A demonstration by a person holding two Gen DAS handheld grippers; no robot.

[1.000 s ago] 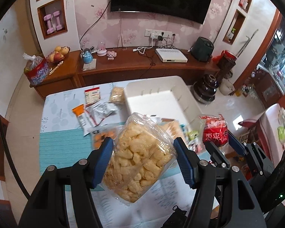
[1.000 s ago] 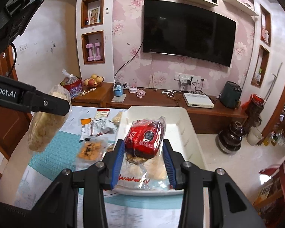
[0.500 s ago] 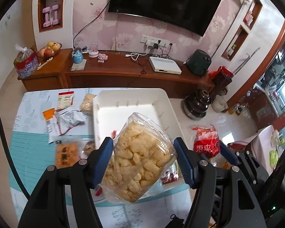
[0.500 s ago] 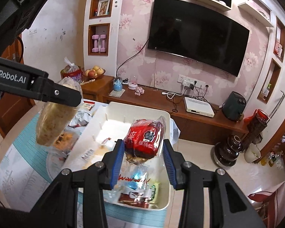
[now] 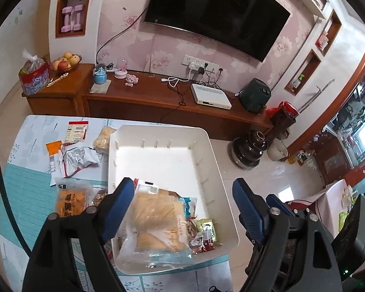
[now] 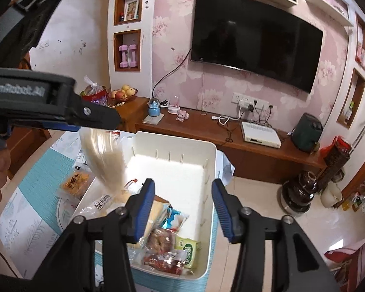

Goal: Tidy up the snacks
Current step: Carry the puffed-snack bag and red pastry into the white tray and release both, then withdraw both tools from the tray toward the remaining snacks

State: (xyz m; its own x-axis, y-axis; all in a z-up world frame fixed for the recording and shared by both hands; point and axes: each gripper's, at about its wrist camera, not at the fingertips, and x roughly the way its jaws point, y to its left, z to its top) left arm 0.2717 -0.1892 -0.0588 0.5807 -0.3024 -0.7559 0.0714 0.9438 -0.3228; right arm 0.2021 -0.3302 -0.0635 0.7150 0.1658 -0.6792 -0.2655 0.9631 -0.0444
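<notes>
The left gripper (image 5: pixel 183 204) stands spread wide over the near end of the white bin (image 5: pixel 216 160); its jaws have just been opening, and the clear bag of puffed snacks (image 5: pixel 155 221) sits between and below them, blurred. The bag lies close against the left blue pad and well apart from the right one, so nothing pinches it. From the right wrist view the same bag (image 6: pixel 104 160) shows as a pale smear under the left claw, its lower end at the bin's near-left corner; whether it already rests on the packets there cannot be told.

The right gripper (image 6: pixel 183 206) is also spread, its jaws having just been opening, with no packet pressed between the pads. Below and between them lies the bin's near end, where a red-brown packet (image 6: pixel 161 241), a green packet (image 6: pixel 187 250) and a blue-and-white wrapper (image 6: pixel 174 219) lie heaped. The far half of the bin is bare white floor.

To the left of the bin, on the table (image 5: pixel 24 194), lie an orange cracker pack (image 5: pixel 70 202), a crumpled silver wrapper (image 5: pixel 79 157), a red-topped sachet (image 5: pixel 77 131) and a small bag of pale snacks (image 5: pixel 103 140), that last just beside the bin's far-left wall.
</notes>
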